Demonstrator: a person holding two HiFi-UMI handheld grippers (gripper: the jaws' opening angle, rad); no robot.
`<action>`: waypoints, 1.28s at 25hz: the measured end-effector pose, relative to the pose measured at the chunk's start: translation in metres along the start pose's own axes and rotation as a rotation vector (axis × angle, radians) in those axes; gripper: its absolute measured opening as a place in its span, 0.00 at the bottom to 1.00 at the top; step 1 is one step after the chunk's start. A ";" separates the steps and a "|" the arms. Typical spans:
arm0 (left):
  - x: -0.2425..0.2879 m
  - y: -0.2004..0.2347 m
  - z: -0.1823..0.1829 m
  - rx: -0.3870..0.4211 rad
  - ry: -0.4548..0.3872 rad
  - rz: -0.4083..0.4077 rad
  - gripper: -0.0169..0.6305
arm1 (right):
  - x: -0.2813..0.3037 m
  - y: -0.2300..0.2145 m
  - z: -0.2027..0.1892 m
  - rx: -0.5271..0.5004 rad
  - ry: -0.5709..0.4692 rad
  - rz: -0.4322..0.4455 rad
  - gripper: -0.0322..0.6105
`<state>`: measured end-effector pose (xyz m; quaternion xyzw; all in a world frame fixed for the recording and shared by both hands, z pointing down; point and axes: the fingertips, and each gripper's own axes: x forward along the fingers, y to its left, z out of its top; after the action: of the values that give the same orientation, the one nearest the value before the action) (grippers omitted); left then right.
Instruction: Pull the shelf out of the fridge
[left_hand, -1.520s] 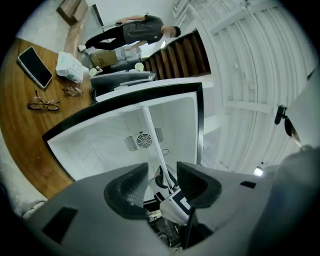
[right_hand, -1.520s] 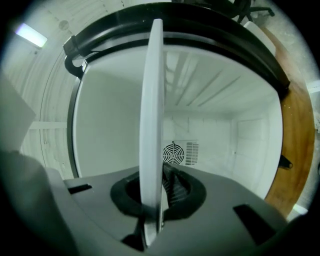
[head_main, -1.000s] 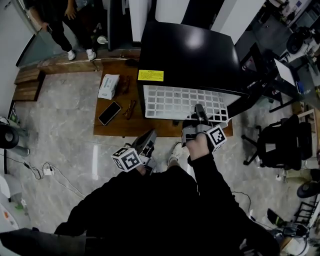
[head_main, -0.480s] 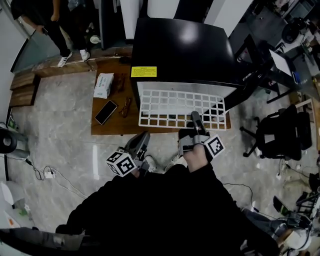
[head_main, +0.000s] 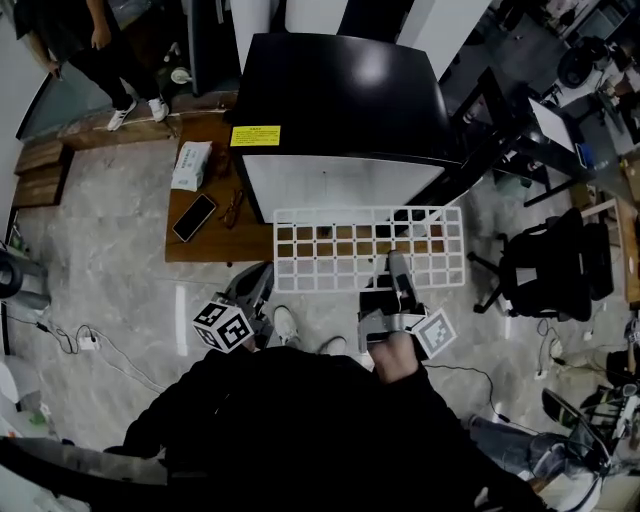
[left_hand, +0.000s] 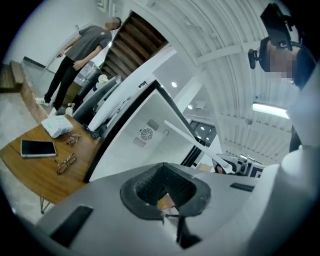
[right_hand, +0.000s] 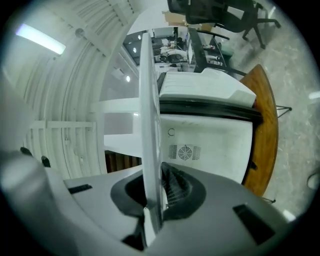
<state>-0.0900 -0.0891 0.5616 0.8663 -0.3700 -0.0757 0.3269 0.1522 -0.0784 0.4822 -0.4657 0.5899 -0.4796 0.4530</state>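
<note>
The white wire shelf (head_main: 340, 250) (right_hand: 148, 125) is being gripped at its near edge, right of centre, by the right gripper (head_main: 397, 268) (right_hand: 152, 200), whose fingers are being clamped on it. It is being held level over the wooden table (head_main: 205, 240), with its far edge at the open front of the black fridge (head_main: 340, 110). The left gripper (head_main: 255, 290) (left_hand: 167, 192) is being held to the near left, apart from the shelf, with its fingers together on nothing.

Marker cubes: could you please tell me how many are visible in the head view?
2. One marker cube rides on the left gripper, beside the wire shelf's near-left corner; the other on the right gripper, which grips the shelf's near edge.
</note>
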 end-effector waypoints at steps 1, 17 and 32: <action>0.003 -0.007 0.004 0.039 -0.002 0.000 0.04 | -0.005 0.007 0.010 -0.035 0.001 0.015 0.10; 0.026 -0.100 0.019 0.388 0.007 -0.029 0.04 | -0.050 0.088 0.079 -0.741 0.080 0.053 0.10; 0.048 -0.145 0.053 0.527 0.007 -0.072 0.04 | -0.032 0.190 0.080 -1.695 0.275 -0.016 0.10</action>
<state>0.0101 -0.0748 0.4358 0.9344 -0.3449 0.0149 0.0884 0.2143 -0.0387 0.2870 -0.5888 0.7954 0.0674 -0.1268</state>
